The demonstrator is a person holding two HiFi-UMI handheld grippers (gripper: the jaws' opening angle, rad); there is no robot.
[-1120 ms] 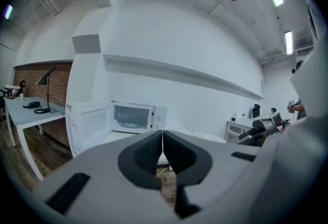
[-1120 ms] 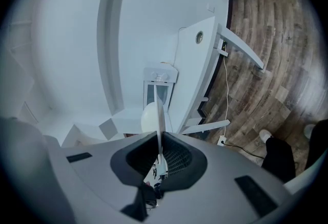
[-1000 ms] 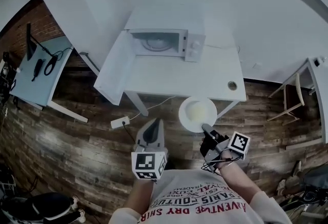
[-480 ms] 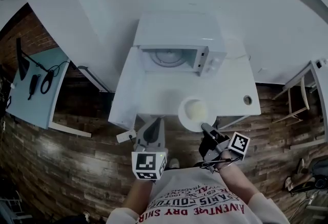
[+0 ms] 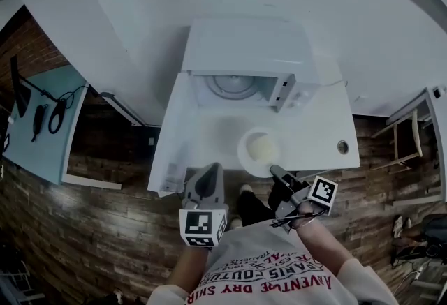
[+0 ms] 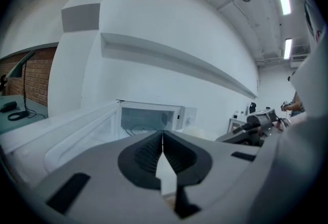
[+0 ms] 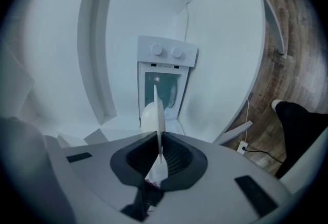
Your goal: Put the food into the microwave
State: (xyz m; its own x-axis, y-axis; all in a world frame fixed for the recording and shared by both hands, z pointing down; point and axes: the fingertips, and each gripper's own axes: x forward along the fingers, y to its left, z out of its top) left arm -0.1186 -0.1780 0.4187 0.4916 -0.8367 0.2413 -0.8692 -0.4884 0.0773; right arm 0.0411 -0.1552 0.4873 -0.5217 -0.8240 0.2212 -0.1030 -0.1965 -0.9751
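Observation:
A white plate [image 5: 260, 151] with a pale mound of food [image 5: 262, 148] hangs over the front of the white table [image 5: 318, 136]. My right gripper [image 5: 274, 171] is shut on its near rim. In the right gripper view the plate [image 7: 159, 107] shows edge-on between the pads, the food [image 7: 148, 118] to its left. The white microwave [image 5: 241, 66] stands at the back of the table, its door [image 5: 170, 136] swung open to the left and the glass turntable [image 5: 230, 87] showing inside. My left gripper [image 5: 211, 171] is shut and empty, left of the plate; its view faces the microwave [image 6: 151, 118].
A cable hole [image 5: 342, 147] lies at the table's right front corner. A grey-blue desk [image 5: 42, 125] with a lamp and cables stands at the left by a brick wall. A chair [image 5: 412, 122] is at the right. The person's shoe [image 5: 244, 192] shows on the wooden floor.
The table and microwave have come closer. Both grippers and the plate, earlier over the floor in front of the table, now reach over its front edge. The grip on the plate is unchanged.

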